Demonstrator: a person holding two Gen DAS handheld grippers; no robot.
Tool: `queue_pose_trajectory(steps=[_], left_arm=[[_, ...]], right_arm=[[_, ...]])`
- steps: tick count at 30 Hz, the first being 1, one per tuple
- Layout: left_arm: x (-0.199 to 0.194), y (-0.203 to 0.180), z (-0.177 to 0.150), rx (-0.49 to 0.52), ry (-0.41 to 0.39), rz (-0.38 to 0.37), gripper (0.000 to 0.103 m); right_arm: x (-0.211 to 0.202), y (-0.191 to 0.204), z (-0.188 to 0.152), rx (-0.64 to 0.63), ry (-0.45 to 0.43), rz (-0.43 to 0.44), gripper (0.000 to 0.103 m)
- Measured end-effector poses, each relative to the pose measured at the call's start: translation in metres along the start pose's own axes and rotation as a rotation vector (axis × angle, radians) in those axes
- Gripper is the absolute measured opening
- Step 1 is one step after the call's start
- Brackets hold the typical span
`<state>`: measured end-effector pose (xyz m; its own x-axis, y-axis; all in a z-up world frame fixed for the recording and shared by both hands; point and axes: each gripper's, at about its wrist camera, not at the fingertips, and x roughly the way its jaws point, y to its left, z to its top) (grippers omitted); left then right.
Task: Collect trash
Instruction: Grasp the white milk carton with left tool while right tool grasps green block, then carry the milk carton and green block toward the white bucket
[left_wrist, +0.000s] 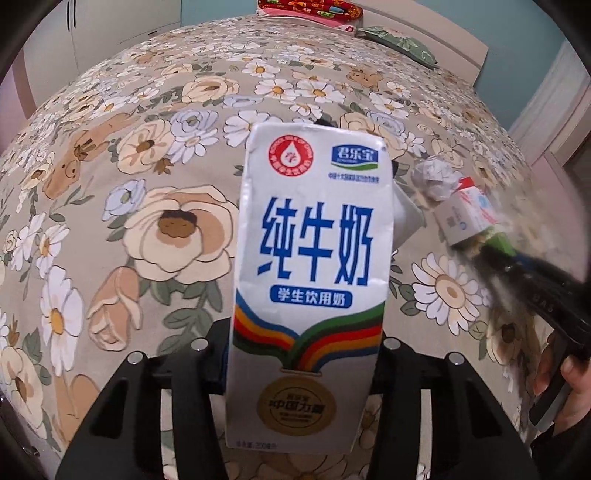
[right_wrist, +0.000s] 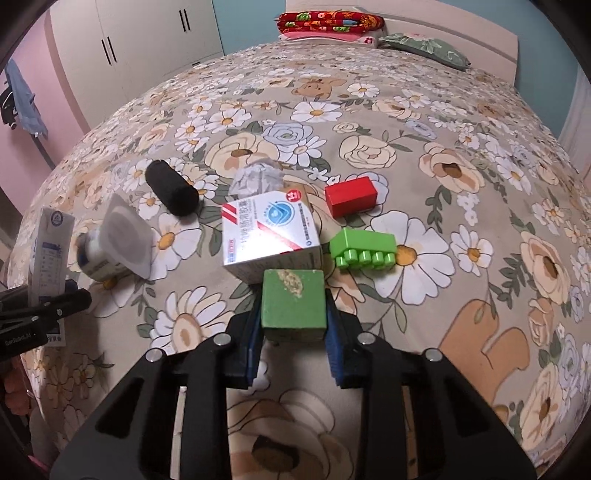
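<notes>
My left gripper (left_wrist: 301, 365) is shut on a white milk carton (left_wrist: 310, 266) with blue lettering, held upright above the bed; the carton also shows at the left edge of the right wrist view (right_wrist: 50, 254). My right gripper (right_wrist: 293, 328) is shut on a green sponge block (right_wrist: 293, 302). A white medicine box (right_wrist: 271, 232) lies on the bed just beyond the sponge and touches it. The right gripper shows blurred in the left wrist view (left_wrist: 517, 258). A crumpled paper ball (left_wrist: 434, 177) lies behind the box.
On the floral bedspread (right_wrist: 443, 295) lie a white yogurt cup (right_wrist: 118, 240), a black cylinder (right_wrist: 171, 192), a red block (right_wrist: 351, 195) and a green toy brick (right_wrist: 364, 247). Pillows (right_wrist: 424, 46) and a folded red blanket (right_wrist: 328, 20) lie at the headboard. White wardrobes (right_wrist: 129, 40) stand at the left.
</notes>
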<state>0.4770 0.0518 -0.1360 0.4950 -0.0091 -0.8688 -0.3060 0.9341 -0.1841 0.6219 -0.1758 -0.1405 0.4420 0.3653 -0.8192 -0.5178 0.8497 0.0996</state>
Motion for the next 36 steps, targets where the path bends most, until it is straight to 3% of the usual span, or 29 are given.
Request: queue_pose_trajectory(steps=[10, 23, 36], left_arm=[[-0.073, 0.007, -0.003, 0.100, -0.073, -0.026, 0.050], [-0.215, 0.012, -0.013, 0.198, -0.261, -0.039, 0.050], [-0.342, 0.019, -0.039, 0.288, -0.419, -0.030, 0.050]], right_arm=[[-0.073, 0.021, -0.006, 0.005, -0.051, -0.040, 0.031], [-0.244, 0.085, -0.005, -0.038, -0.224, -0.119, 0.031], [-0.380, 0.157, -0.040, -0.094, -0.346, -0.183, 0.031]])
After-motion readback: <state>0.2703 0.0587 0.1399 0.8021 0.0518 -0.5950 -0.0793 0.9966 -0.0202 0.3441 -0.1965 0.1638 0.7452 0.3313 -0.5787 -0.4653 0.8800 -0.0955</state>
